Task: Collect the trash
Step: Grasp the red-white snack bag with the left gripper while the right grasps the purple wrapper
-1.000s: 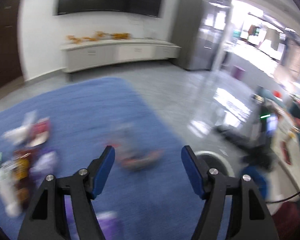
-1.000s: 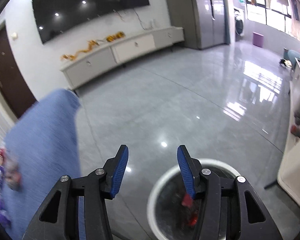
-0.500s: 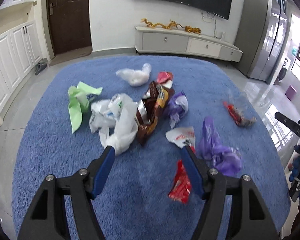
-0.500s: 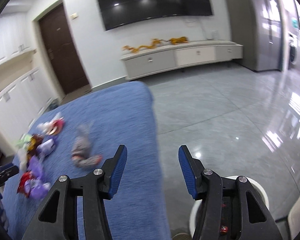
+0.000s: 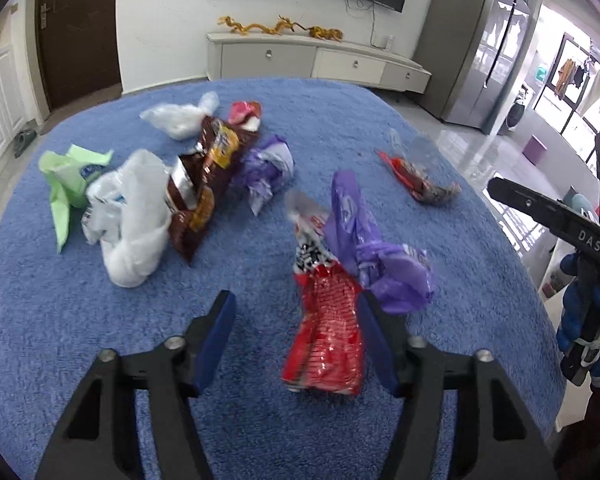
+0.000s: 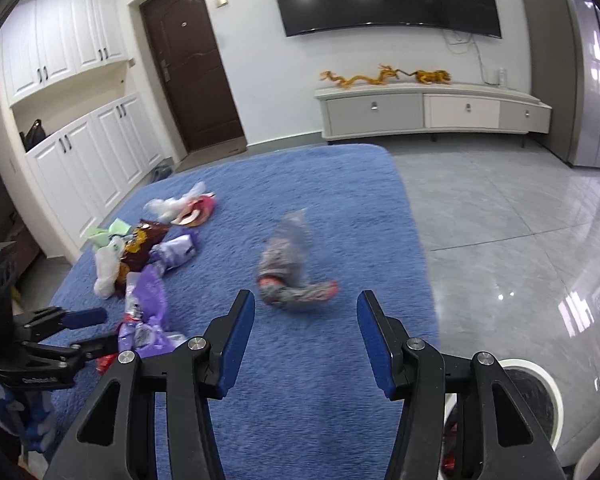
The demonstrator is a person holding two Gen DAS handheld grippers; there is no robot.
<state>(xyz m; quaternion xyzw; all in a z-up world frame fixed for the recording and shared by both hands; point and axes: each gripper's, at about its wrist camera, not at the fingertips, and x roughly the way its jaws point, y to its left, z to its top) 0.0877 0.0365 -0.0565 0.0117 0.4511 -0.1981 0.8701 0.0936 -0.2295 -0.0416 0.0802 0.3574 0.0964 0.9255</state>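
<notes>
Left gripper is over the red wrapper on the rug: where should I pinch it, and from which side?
Pinch the red wrapper across its narrow width near the end closest to you, coming from above. It lies flat and long, already between the left gripper fingers, which have just been closing; stay clear of the purple bag beside it.

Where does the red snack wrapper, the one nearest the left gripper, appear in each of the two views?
Left wrist view: the red snack wrapper lies low and centre-right, between the jaws of the left gripper, against its right-hand finger.
Right wrist view: only a red corner shows at lower left, behind that gripper.
Shared landmark: the purple bag beside it.
</notes>
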